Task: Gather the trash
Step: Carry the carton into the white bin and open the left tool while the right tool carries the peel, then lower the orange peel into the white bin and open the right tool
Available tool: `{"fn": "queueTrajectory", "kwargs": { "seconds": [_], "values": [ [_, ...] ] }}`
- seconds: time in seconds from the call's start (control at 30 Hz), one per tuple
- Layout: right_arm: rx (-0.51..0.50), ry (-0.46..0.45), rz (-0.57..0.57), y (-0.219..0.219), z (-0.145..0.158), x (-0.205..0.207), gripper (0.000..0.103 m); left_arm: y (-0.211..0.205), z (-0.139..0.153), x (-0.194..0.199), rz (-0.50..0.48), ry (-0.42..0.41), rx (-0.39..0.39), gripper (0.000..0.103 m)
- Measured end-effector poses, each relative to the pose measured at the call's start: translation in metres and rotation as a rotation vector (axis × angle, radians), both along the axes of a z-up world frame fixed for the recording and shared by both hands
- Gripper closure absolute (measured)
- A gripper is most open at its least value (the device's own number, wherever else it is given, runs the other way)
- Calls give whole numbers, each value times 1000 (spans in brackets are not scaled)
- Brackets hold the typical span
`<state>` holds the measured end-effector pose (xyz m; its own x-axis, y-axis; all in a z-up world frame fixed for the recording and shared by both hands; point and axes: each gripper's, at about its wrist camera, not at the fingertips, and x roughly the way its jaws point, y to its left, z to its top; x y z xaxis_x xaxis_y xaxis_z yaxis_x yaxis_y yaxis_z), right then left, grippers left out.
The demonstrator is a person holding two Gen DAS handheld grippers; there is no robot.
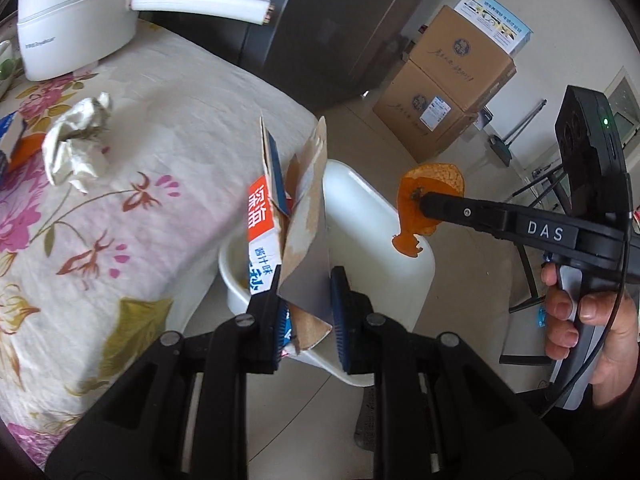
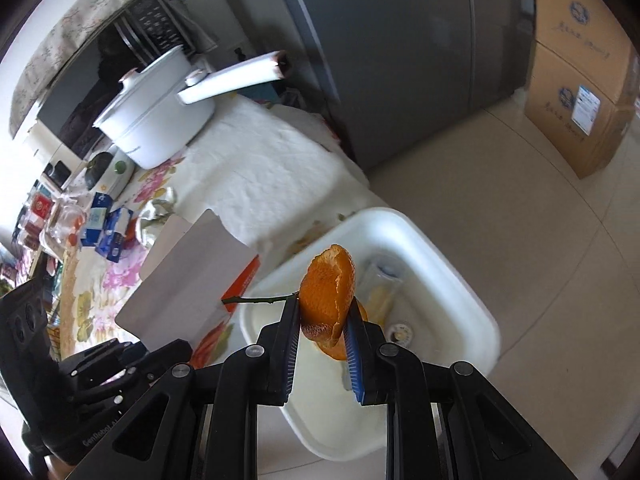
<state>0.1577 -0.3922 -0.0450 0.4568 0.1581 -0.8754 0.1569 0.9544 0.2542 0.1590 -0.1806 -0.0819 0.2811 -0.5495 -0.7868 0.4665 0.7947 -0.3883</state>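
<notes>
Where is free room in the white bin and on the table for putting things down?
The white bin floor is bare near its close wall; a bottle and small cap crowd the far side. The tablecloth is bare between crumpled paper and pot.

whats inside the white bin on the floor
In the white bin, the right wrist view shows a clear plastic cup lying down and a small round lid. The orange peel in the right gripper hides the middle.
</notes>
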Motion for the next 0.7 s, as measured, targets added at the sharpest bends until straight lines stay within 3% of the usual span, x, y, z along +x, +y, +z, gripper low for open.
{"fn": "queueTrajectory", "kwargs": {
  "seconds": [0.37, 0.43, 0.47, 0.5, 0.7],
  "values": [
    [-16, 23, -37, -35, -7, -19, 81, -47, -30, -3, -64, 2, 80, 74],
    [-19, 31, -37, -37, -9, -20, 81, -49, -32, 0, -70, 13, 95, 58],
    [-20, 34, -38, -37, -10, -20, 81, -47, -31, 0, -56, 12, 110, 34],
    [-20, 37, -39, -37, -11, -20, 81, -45, -30, 0, -33, -2, 128, 20],
    [-23, 42, -39, -36, -12, -19, 81, -28, -25, 2, 10, -25, 206, 17]
  ]
}}
